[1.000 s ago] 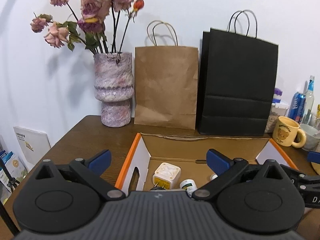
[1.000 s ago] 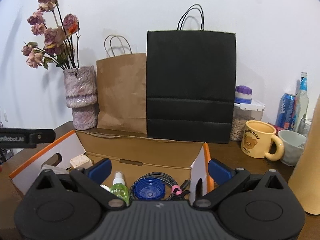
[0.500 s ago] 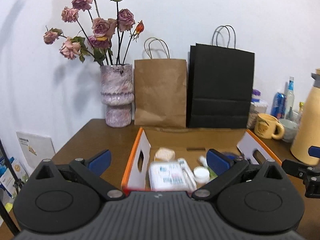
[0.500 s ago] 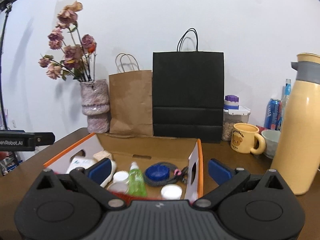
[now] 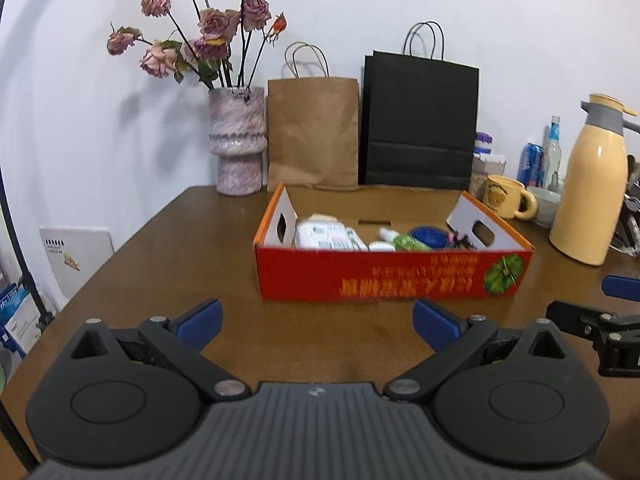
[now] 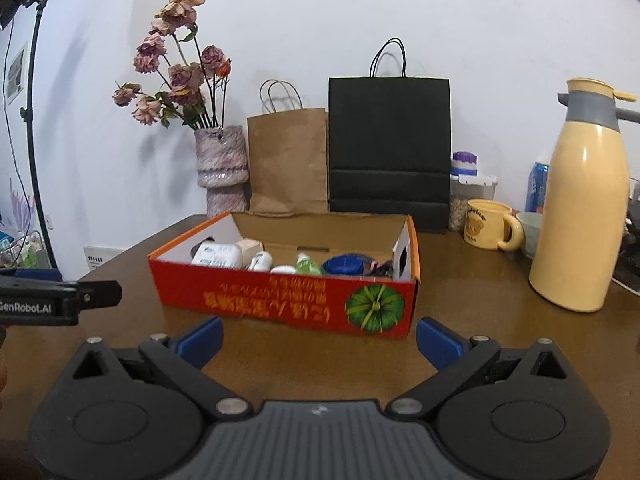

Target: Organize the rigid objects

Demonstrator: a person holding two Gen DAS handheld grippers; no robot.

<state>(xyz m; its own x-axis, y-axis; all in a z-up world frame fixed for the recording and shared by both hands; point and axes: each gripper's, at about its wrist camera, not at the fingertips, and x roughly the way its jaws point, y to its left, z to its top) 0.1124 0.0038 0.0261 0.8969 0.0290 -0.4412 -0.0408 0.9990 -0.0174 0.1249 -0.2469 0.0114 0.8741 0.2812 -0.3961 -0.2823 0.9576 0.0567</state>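
A red cardboard box (image 5: 394,276) (image 6: 288,304) with orange rims stands on the brown table. Inside it lie a white packet (image 5: 324,235) (image 6: 216,255), a green spray bottle (image 5: 404,242) (image 6: 307,267), a blue lid (image 5: 430,236) (image 6: 343,266), small white jars and a dark cable. My left gripper (image 5: 318,322) hovers in front of the box, open and empty. My right gripper (image 6: 318,338) is also open and empty, in front of the box's near wall. Part of the right gripper (image 5: 616,312) shows at the right edge of the left wrist view.
Behind the box stand a vase of dried roses (image 5: 238,140), a brown paper bag (image 5: 314,132) and a black paper bag (image 5: 420,124). At the right are a yellow mug (image 6: 490,229), a cream thermos jug (image 6: 584,216), cans and bottles. A light stand (image 6: 32,128) rises at far left.
Both grippers have pulled back from over the box toward the table's near side; the box's red front wall now shows. Both stay open and empty.
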